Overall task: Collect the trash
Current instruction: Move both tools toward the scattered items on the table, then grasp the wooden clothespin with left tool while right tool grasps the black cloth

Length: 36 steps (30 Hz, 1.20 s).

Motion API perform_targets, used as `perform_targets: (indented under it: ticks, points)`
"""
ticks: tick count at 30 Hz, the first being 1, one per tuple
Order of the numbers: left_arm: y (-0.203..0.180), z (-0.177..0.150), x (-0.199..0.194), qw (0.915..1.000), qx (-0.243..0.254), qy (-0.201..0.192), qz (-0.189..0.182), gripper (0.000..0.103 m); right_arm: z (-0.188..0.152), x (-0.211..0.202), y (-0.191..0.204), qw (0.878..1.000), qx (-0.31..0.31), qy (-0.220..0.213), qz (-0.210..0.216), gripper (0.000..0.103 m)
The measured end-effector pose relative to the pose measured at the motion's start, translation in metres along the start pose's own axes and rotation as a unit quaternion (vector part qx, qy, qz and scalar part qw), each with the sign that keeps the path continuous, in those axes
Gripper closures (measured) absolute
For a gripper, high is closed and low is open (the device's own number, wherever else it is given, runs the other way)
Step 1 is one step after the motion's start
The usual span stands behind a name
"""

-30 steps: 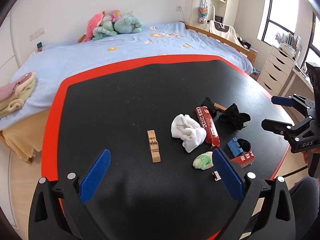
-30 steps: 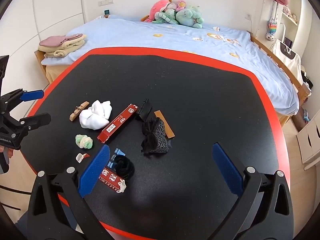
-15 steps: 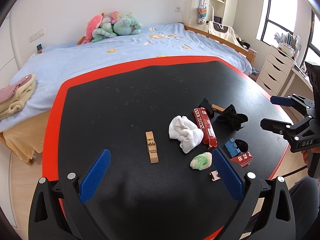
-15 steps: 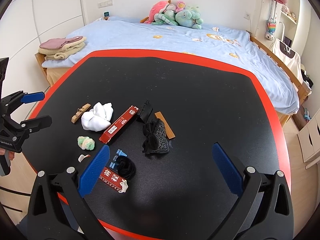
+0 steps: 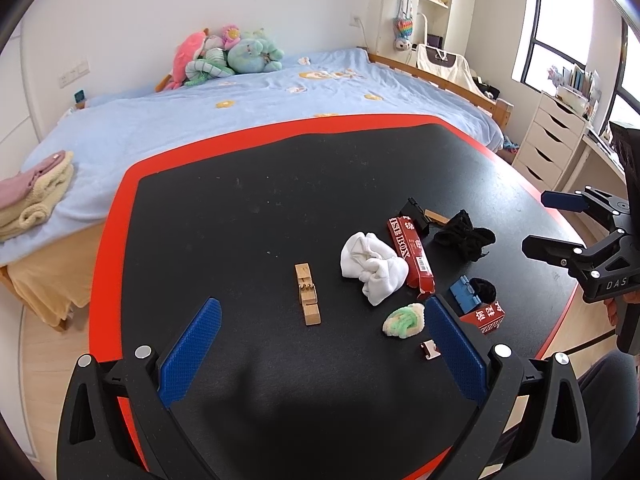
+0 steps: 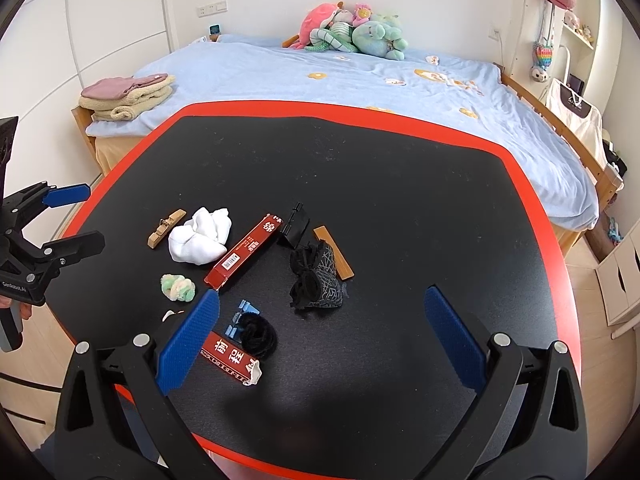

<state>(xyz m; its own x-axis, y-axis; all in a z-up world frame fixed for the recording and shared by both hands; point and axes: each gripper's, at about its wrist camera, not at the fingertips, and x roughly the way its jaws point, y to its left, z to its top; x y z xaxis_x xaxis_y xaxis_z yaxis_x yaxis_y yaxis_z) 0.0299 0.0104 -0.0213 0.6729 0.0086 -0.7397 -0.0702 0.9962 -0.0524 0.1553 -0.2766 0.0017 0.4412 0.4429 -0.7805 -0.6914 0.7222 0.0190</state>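
Litter lies on the black table (image 5: 240, 208): a white crumpled tissue (image 5: 372, 266), a long red box (image 5: 412, 258), a green-white wad (image 5: 403, 321), a small red box (image 5: 483, 316) and a tiny scrap (image 5: 429, 349). My left gripper (image 5: 322, 304) hovers open over the near edge, with a wooden clothespin (image 5: 307, 293) between its fingers' line of sight. My right gripper (image 6: 322, 294) is open too, above the near side. In its view are the tissue (image 6: 200, 236), long red box (image 6: 244, 254), wad (image 6: 178, 287) and small red box (image 6: 230, 356).
A black clip stand (image 6: 296, 226), wooden strip (image 6: 334, 252), black mesh cloth (image 6: 316, 276), blue clip (image 6: 240, 316) and black hair tie (image 6: 258, 334) also lie there. A bed (image 6: 360, 92) with plush toys (image 6: 352, 34) stands behind; white drawers (image 5: 552, 140) sit to the right.
Both views shift only slightly as the grippers drift. Nothing on the table has moved or been picked up, and both grippers stay open.
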Motion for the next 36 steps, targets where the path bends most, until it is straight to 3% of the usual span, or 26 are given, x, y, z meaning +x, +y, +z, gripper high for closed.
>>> perform_targets:
  ticks: [8, 21, 23, 25, 29, 32, 34, 36]
  points:
    - [0.004, 0.003, 0.019, 0.9997, -0.001, 0.024, 0.001, 0.006, 0.005, 0.011, -0.002, 1.0, 0.002, 0.015, 0.006, 0.003]
    - [0.018, 0.003, 0.07, 0.9964, -0.016, 0.082, 0.018, 0.006, 0.011, 0.064, -0.007, 0.997, -0.011, 0.067, 0.026, 0.003]
    - [0.018, 0.003, 0.073, 0.9962, -0.017, 0.083, 0.017, 0.012, 0.011, 0.07, -0.006, 0.997, -0.011, 0.07, 0.031, 0.008]
    - [0.017, 0.002, 0.076, 0.9958, -0.015, 0.088, 0.017, 0.024, 0.01, 0.076, -0.005, 0.996, -0.014, 0.079, 0.034, 0.023]
    - [0.014, -0.001, 0.081, 0.9957, -0.009, 0.091, 0.017, 0.037, 0.009, 0.084, -0.004, 0.996, -0.011, 0.083, 0.04, 0.034]
    - [0.012, -0.001, 0.079, 0.9959, -0.003, 0.087, 0.022, 0.058, 0.008, 0.088, -0.003, 0.995, -0.012, 0.09, 0.04, 0.047]
    - [0.014, -0.001, 0.077, 0.9959, -0.001, 0.088, 0.023, 0.077, 0.007, 0.09, -0.003, 0.995, -0.012, 0.093, 0.04, 0.061]
    - [0.017, -0.002, 0.076, 0.9958, -0.001, 0.09, 0.02, 0.089, 0.006, 0.089, -0.003, 0.995, -0.01, 0.091, 0.045, 0.065]
